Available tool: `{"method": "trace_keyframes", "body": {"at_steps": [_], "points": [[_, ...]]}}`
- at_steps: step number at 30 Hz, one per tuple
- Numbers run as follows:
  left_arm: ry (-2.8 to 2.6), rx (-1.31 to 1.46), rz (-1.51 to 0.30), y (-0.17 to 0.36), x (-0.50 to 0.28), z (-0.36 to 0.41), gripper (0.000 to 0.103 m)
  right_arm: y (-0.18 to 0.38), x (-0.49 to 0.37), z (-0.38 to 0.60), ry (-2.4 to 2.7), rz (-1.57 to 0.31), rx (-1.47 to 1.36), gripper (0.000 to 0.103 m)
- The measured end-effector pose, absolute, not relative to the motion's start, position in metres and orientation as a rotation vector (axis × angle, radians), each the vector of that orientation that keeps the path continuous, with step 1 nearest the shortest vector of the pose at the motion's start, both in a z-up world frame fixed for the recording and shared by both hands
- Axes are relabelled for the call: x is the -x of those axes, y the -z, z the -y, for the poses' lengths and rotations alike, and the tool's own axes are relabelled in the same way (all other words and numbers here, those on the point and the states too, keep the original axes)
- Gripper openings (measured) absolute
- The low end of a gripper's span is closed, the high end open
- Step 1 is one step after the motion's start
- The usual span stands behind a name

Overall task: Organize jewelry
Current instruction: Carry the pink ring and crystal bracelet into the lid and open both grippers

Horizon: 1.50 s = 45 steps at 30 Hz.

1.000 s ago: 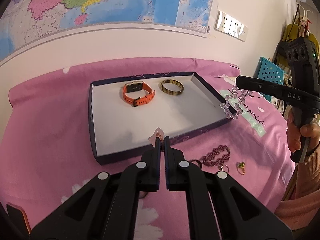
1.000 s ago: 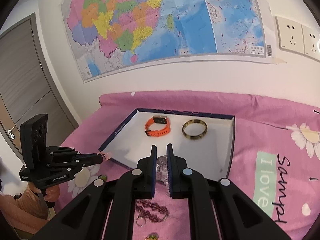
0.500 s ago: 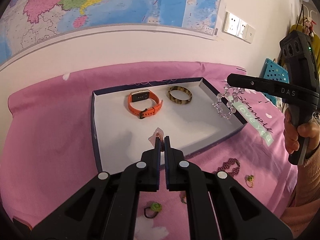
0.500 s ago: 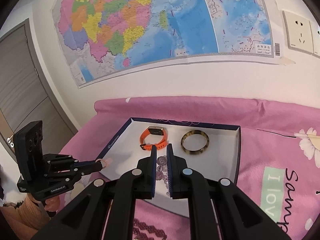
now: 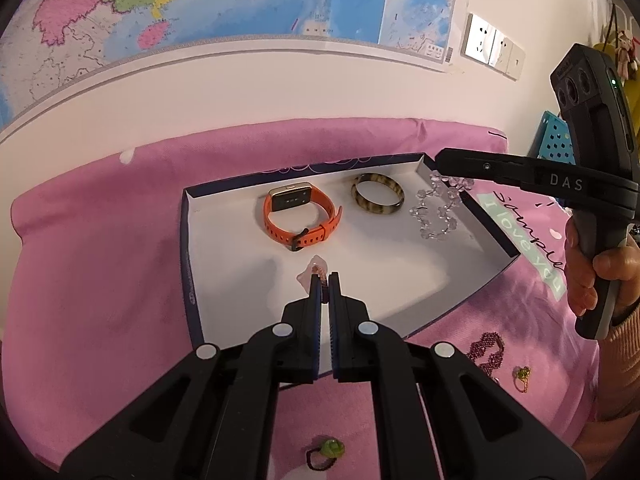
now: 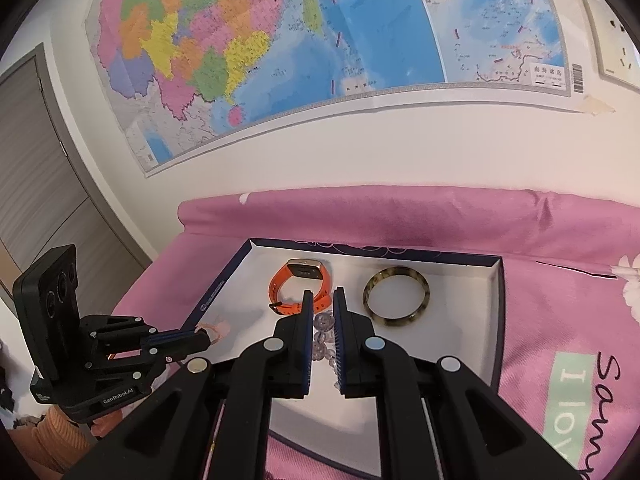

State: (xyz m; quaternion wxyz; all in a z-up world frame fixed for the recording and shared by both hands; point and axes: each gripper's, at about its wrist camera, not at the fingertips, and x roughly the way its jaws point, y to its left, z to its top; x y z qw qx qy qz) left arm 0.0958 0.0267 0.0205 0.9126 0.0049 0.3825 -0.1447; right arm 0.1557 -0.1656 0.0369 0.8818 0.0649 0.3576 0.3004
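A white tray with a dark blue rim [image 5: 224,264] lies on the pink cloth. In it are an orange watch [image 5: 300,216] and a mottled brown bangle [image 5: 377,199]. My left gripper [image 5: 325,280] hovers over the tray's near part, shut on a small pink piece of jewelry [image 5: 316,270]. My right gripper [image 5: 441,161] reaches in from the right, shut on a clear bead bracelet [image 5: 434,216] that dangles over the tray's right side. In the right wrist view the beads [image 6: 323,322] show between the closed jaws of that gripper [image 6: 323,296], in front of the watch [image 6: 300,286] and bangle [image 6: 396,296].
On the pink cloth [image 5: 100,280] outside the tray lie a maroon beaded bracelet [image 5: 486,352], a small ring with a green stone [image 5: 522,376] and another green ring [image 5: 326,450]. A wall with a map stands behind. A hand [image 5: 600,276] grips the right handle.
Both grippers have moved in over the tray with their pieces still held. The clear bracelet now hangs inside the tray's right edge instead of outside it.
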Motion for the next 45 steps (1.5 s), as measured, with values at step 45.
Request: {"method": "trace_keyframes", "body": {"at_steps": [45], "points": [[0.226,-0.044,-0.909,0.010,-0.148,-0.020,0.004,0.015,-0.195,0.174,-0.502,-0.898,-0.201,0.011]]}}
